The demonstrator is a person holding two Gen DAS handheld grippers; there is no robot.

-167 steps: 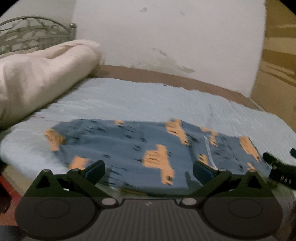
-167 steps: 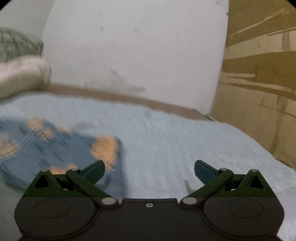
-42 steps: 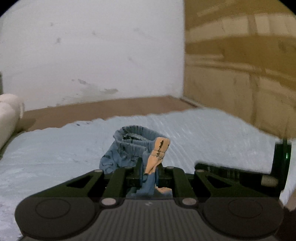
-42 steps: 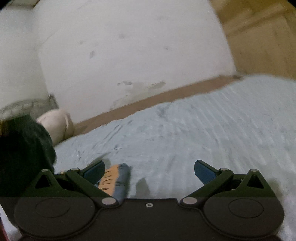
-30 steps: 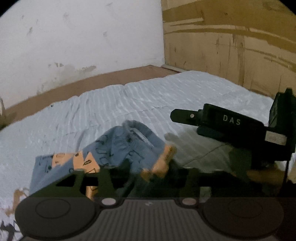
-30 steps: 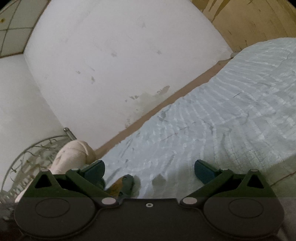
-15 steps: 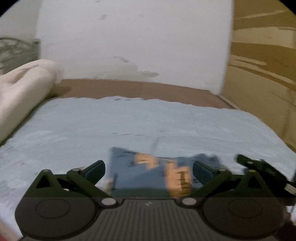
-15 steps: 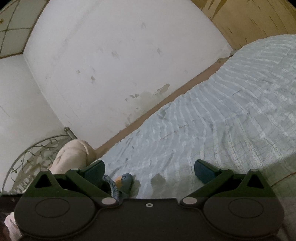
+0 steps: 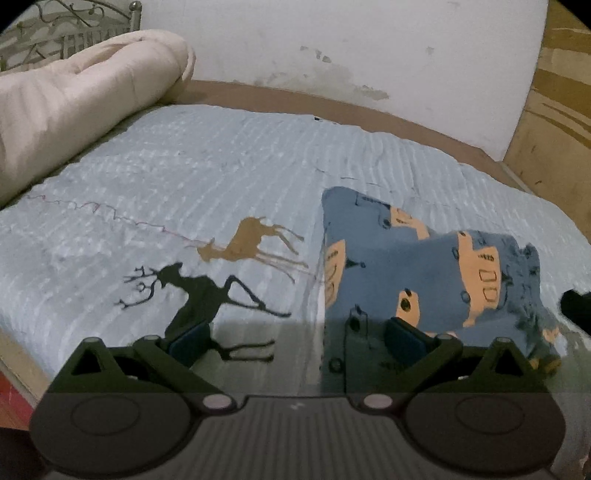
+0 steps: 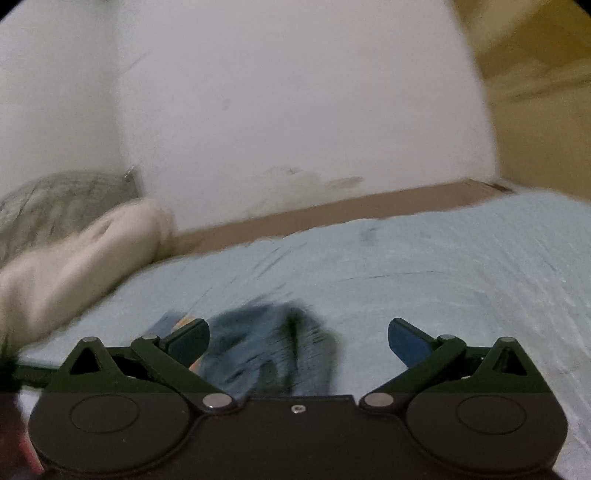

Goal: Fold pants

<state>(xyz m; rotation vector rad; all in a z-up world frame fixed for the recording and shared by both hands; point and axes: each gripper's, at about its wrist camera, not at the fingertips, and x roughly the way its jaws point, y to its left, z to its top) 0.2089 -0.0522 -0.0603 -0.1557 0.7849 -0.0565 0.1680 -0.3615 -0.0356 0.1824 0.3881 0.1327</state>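
Observation:
The blue pants (image 9: 424, 273) with orange vehicle prints lie folded into a compact rectangle on the light blue bedspread (image 9: 207, 173), right of centre in the left wrist view. My left gripper (image 9: 295, 339) is open and empty, just in front of the pants' left edge, with its right finger over the cloth. In the blurred right wrist view the pants (image 10: 269, 347) show as a dark blue lump between the fingers. My right gripper (image 10: 297, 338) is open and holds nothing.
A rolled cream blanket (image 9: 74, 92) lies along the left side by a metal headboard (image 9: 66, 26). Deer prints (image 9: 251, 240) mark the bedspread. A white wall is behind, a wooden panel (image 9: 561, 92) to the right. The bed's near edge is at lower left.
My left gripper let go of the pants about a second ago and drew back and left. The pants now lie folded flat. My right gripper swung down toward them.

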